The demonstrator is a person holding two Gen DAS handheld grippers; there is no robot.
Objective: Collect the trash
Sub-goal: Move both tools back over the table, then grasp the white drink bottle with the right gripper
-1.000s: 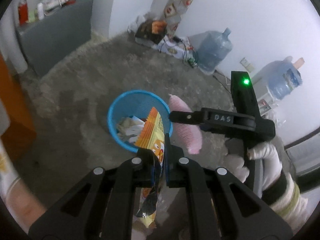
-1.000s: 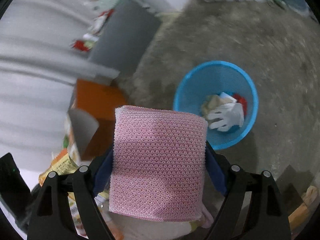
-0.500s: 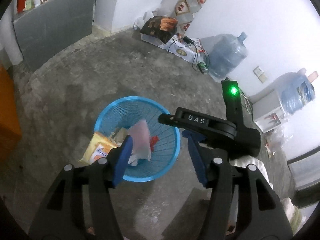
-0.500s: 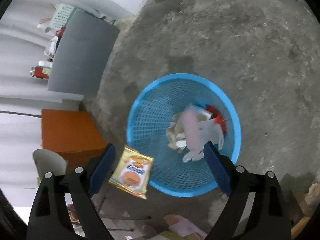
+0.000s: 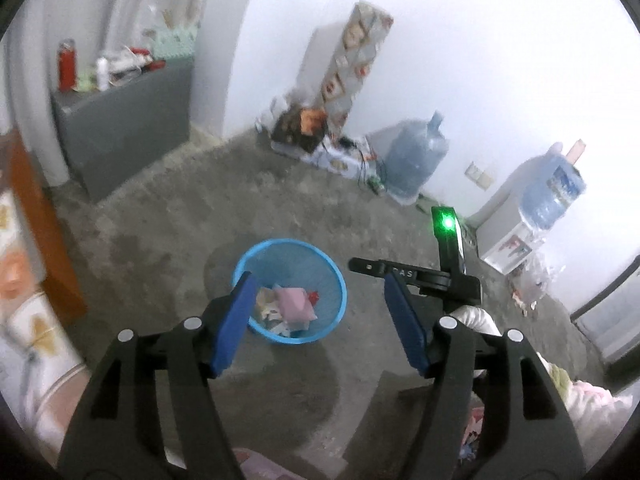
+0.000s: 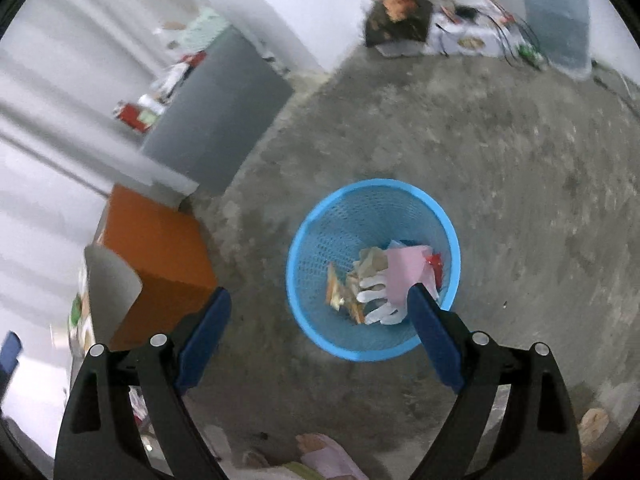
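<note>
A blue mesh trash basket stands on the grey concrete floor; it also shows in the right wrist view. Inside lie a pink cloth, a white glove, an orange snack wrapper and other scraps. My left gripper is open and empty, above and short of the basket. My right gripper is open and empty above the basket's near rim; its body with a green light shows right of the basket in the left wrist view.
A grey cabinet with bottles on top stands at the back left. An orange box sits left of the basket. Water jugs, a dispenser and clutter line the far wall.
Both grippers opened. The orange wrapper dropped from the left and the pink cloth from the right; both now lie in the basket. Both grippers have since lifted away.
</note>
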